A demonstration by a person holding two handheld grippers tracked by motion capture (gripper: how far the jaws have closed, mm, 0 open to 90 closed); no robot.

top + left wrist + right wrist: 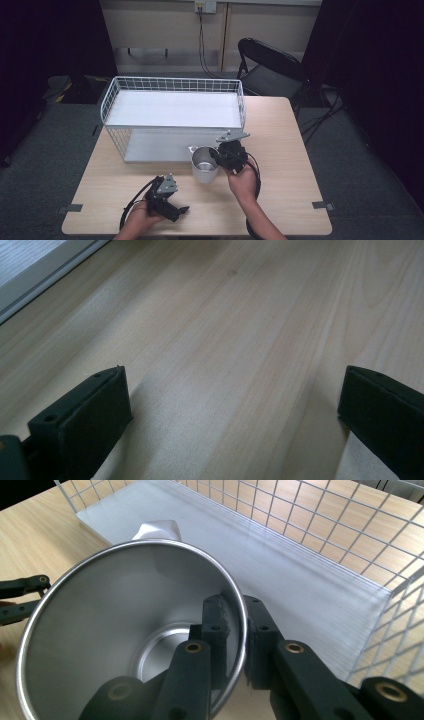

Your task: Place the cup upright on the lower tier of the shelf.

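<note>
The right gripper (234,640) clamps its jaws on the rim of the shiny steel cup (204,164), one inside, one outside, so it can be lifted. The cup stands at centre frame on the wooden bench (295,150), just before the white wire-mesh rack (172,107). At lower left, the left gripper (179,210) rests with jaws wide apart, empty.

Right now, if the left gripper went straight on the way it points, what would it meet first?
Probably just bare table: the left gripper has open jaws aimed low across the wood. The white rack's base lies off to one side, likely missed, though depth is unclear.
</note>
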